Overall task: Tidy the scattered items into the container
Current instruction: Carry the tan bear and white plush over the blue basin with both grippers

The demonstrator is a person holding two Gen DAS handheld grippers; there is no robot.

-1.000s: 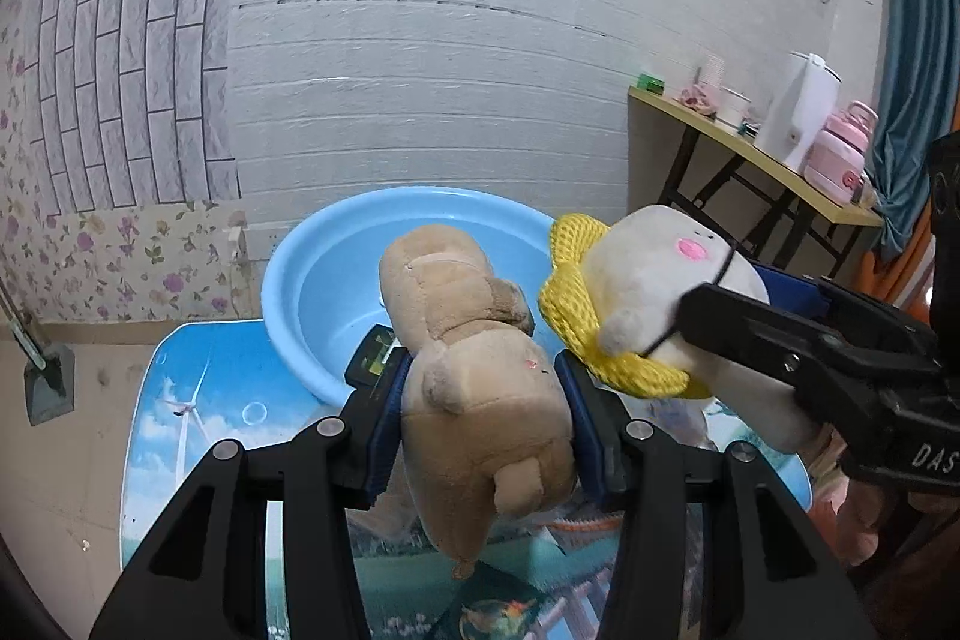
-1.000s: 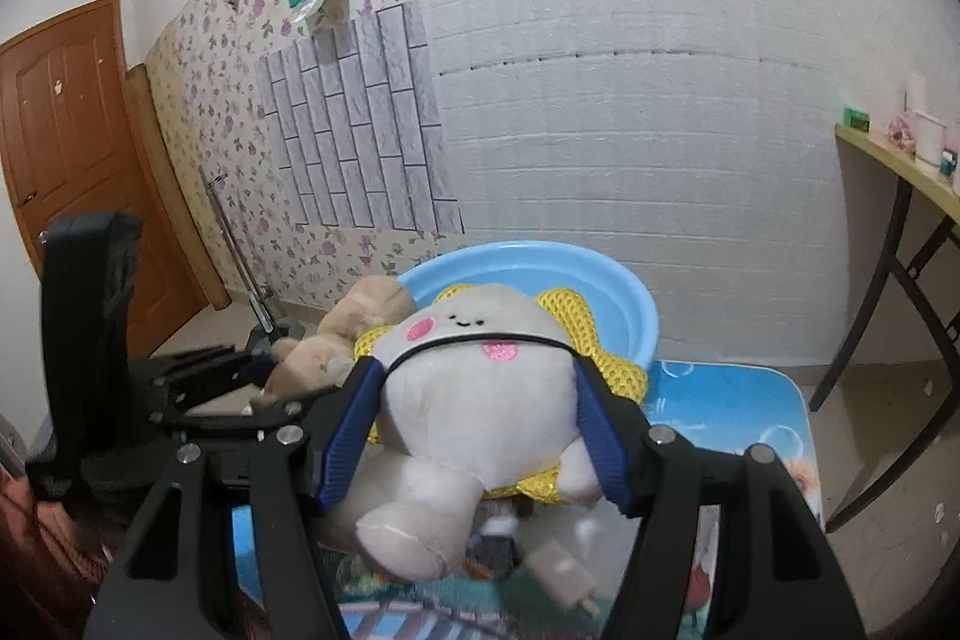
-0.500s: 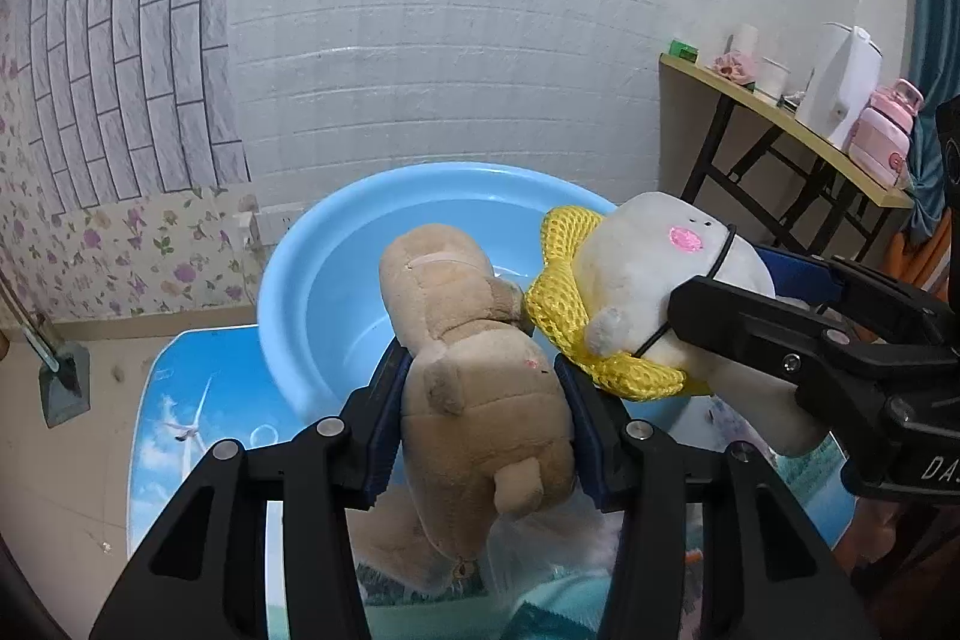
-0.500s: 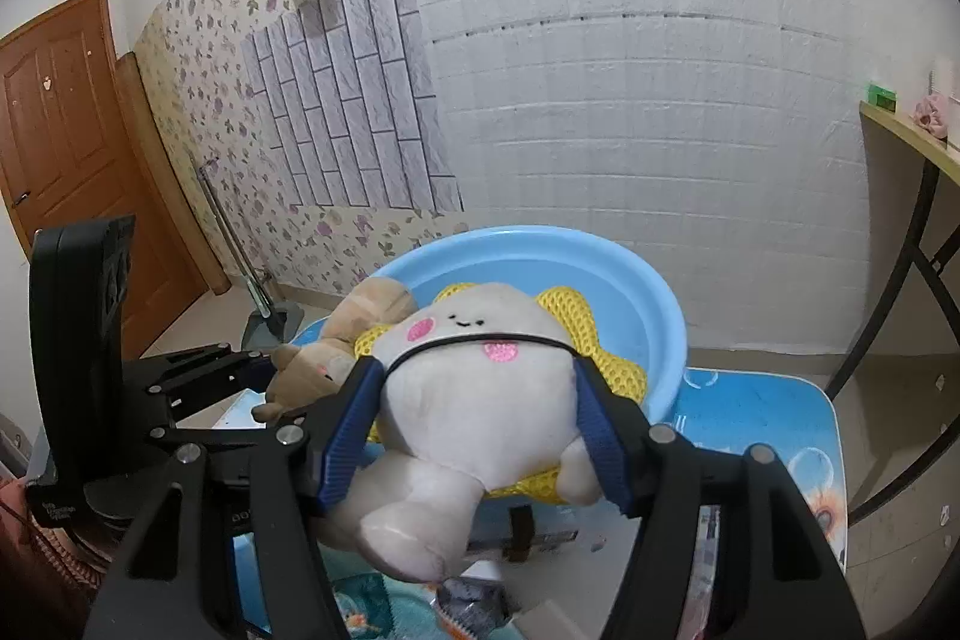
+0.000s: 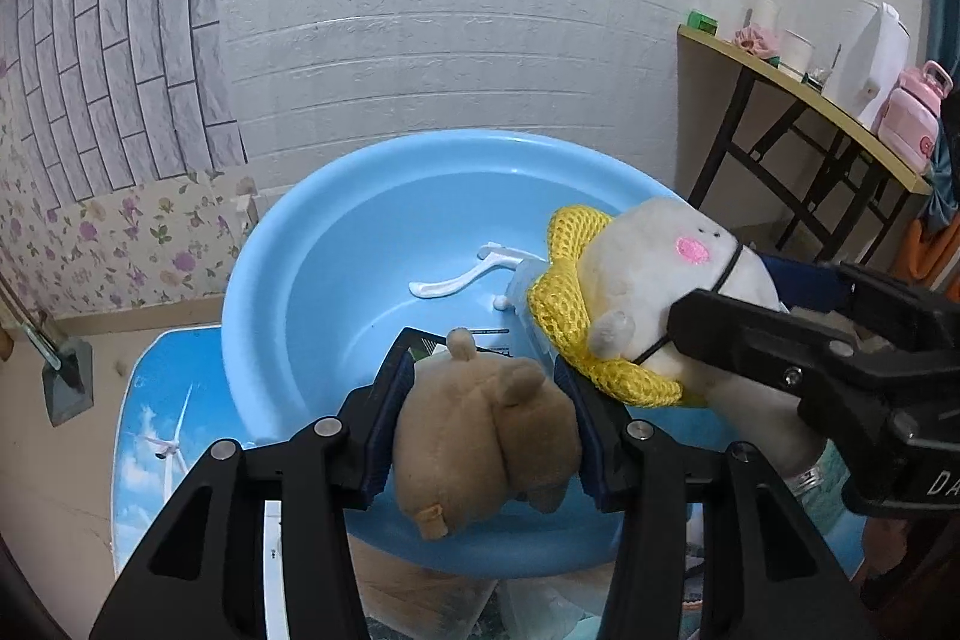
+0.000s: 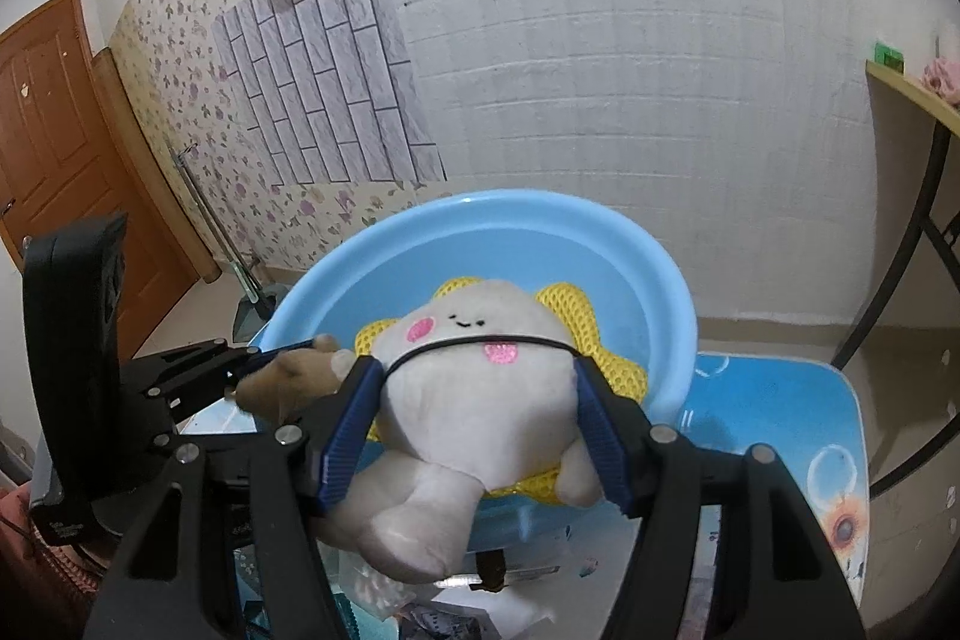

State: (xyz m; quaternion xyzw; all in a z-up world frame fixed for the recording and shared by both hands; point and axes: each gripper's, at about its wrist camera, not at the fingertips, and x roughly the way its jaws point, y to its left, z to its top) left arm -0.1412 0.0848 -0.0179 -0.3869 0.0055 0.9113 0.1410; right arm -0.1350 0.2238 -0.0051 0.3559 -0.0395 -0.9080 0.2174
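Left gripper [image 5: 483, 400]: fingers clamped on brown plush [image 5: 486, 436], above blue basin [image 5: 336, 244] | Right gripper [image 6: 480, 424]: fingers clamped on white plush [image 6: 474, 400], over basin rim | Basin held white razor [image 5: 462, 277].

A white brick-textured wall [image 6: 630, 70] fills the room's far side, with floral wallpaper [image 6: 180, 58] and a brown wooden door [image 6: 54, 130] to its left. To the wall's right stands a side table [image 5: 798, 82] on black legs.

A blue printed mat [image 5: 150, 436] covers the floor [image 5: 36, 460]; on it, the basin [image 5: 288, 274] sits ahead of the tool, with packets [image 6: 384, 595] scattered below the tool.
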